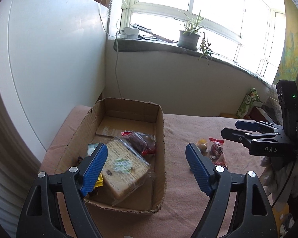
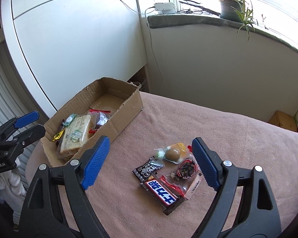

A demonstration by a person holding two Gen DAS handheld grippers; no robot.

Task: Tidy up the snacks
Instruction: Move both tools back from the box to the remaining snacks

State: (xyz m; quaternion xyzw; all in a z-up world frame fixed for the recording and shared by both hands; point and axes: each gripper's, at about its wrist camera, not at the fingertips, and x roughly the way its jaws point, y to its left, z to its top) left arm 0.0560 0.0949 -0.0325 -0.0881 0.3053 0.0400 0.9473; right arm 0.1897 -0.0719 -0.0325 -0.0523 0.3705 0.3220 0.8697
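Surroundings: A green-potted spider plant (image 1: 189,36) and a white plastic box with cables (image 1: 130,32) sit on the windowsill; a white cabinet door (image 1: 49,59) stands left of the pink cloth-covered tabletop (image 2: 228,134).
In the way: Nothing lies between my right hand-held gripper (image 2: 152,163) and the loose snacks; the torn wall of the brown corrugated cardboard box (image 2: 127,117) stands just left of it.
Box contents: A clear-wrapped tan bread slice (image 1: 125,168) lies flat inside, a dark red-edged snack packet (image 1: 141,141) beside it and a gold foil wrapper (image 2: 58,135) at the near end.
Loose snacks: A dark chocolate bar with a blue-and-white label (image 2: 162,195), a small black printed sachet (image 2: 148,169), a round brown sweet in clear wrap (image 2: 173,153) and a clear red-trimmed packet (image 2: 185,173) cluster between my right fingers.
Left hand-held gripper (image 1: 147,166): Above the box's right wall, ribbed blue pads apart, empty.
Right hand-held gripper: Fingers wide apart, holding nothing.
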